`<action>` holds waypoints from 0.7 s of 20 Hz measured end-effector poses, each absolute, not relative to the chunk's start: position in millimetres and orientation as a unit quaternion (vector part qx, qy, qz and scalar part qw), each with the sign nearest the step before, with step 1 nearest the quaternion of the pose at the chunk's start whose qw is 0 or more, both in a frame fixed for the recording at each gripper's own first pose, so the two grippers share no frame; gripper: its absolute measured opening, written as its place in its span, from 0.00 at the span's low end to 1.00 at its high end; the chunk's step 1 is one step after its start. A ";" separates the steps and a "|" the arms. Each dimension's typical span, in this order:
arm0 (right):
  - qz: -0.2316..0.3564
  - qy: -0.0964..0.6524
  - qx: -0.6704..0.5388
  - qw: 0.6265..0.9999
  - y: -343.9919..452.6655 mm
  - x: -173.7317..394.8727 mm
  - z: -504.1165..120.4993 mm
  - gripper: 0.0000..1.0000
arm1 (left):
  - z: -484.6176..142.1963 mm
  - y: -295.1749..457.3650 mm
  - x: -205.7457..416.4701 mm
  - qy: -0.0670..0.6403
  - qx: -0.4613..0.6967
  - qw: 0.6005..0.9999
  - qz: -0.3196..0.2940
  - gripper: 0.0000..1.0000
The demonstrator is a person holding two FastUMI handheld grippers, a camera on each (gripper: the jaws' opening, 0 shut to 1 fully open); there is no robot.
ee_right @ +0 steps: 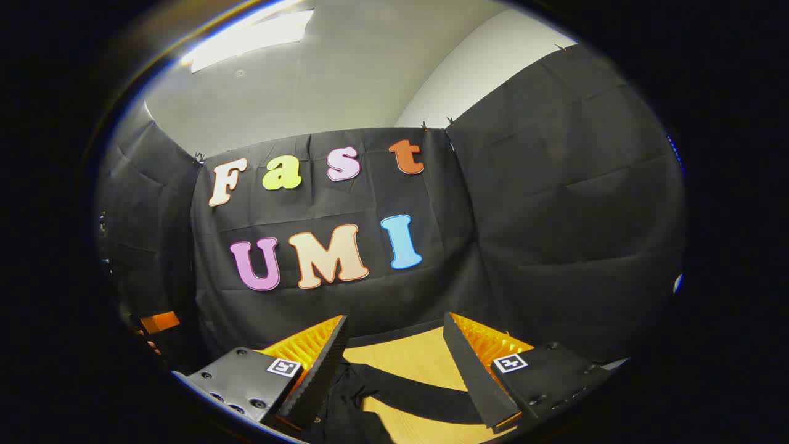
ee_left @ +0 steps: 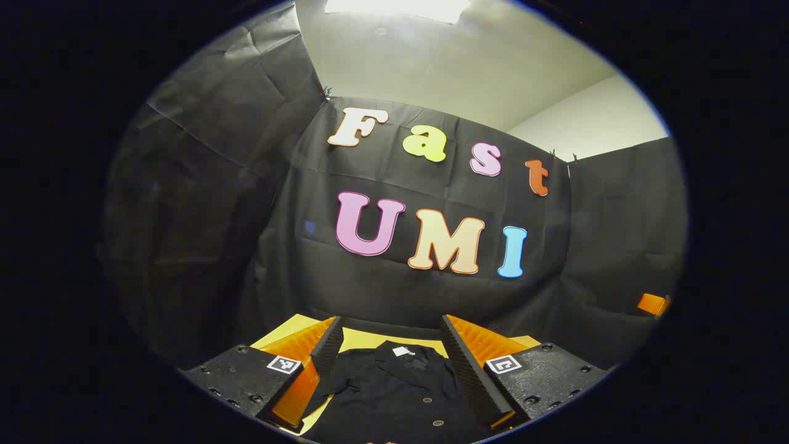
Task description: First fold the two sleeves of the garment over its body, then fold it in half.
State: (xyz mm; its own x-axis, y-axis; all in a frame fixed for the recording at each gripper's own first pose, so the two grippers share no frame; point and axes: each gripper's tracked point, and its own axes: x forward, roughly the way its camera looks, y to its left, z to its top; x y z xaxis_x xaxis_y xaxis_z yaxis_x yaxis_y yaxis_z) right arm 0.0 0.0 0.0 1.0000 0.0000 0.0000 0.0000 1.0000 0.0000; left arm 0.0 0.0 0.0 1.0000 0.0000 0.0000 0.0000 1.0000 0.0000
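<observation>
Left gripper (ee_left: 394, 354): in the left gripper view we see its two fingers spread wide apart with nothing between them; it hangs above the shirt and touches nothing.

Shirt (ee_left: 394, 394): in the left gripper view we see a black shirt lying flat on the table, collar at the far end with a small white tag (ee_left: 402, 351) inside it. Round buttons (ee_left: 438, 423) run down its front. The shirt sits right below the gap between the left gripper's fingers.

Left sleeve area: we see the shirt's edge reach out under the left finger (ee_left: 308, 370); how the sleeve lies past that, we cannot tell.

Table (ee_left: 363, 339): a yellow wooden top, bare beyond the shirt's collar and running up to the black cloth wall (ee_left: 216, 203).

Right gripper (ee_right: 394, 364): in the right gripper view we see its fingers also held wide apart, gripping nothing, raised clear of the shirt.

Sleeve (ee_right: 419, 388): in the right gripper view we see one black sleeve stretched out from the shirt's body across the bare table, passing under the right finger (ee_right: 481, 376). It is spread outward, not laid over the body.

Orange piece (ee_left: 652, 303): at the far right edge of the left gripper view, well apart from the shirt, we see a small orange shape; too small to tell what it is.
</observation>
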 end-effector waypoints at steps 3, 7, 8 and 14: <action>0.006 -0.001 -0.004 1.000 3.6 3.9 1.5 0.96 | 0.2 6.8 -4.6 -0.003 -0.003 1.000 0.010 0.92; 0.013 -0.001 -0.004 1.000 3.3 5.4 1.5 0.97 | -0.7 15.3 -9.2 -0.001 0.001 1.000 0.025 0.92; 0.013 0.003 -0.004 1.000 1.4 4.2 -3.2 0.97 | 1.5 17.3 -11.0 -0.004 0.002 1.000 0.029 0.92; 0.004 0.013 -0.010 1.000 -7.9 4.4 -5.1 0.97 | -5.5 32.1 -22.9 0.005 0.004 0.999 0.052 0.93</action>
State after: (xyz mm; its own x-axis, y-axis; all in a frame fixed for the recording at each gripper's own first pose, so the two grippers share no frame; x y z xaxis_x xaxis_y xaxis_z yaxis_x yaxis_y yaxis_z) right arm 4.4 -7.9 -5.1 0.9996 0.0084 -0.0264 -0.0089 0.9998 -0.0189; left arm -22.9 32.1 -5.5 0.9945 0.1039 -0.0088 -0.1038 0.9946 0.0085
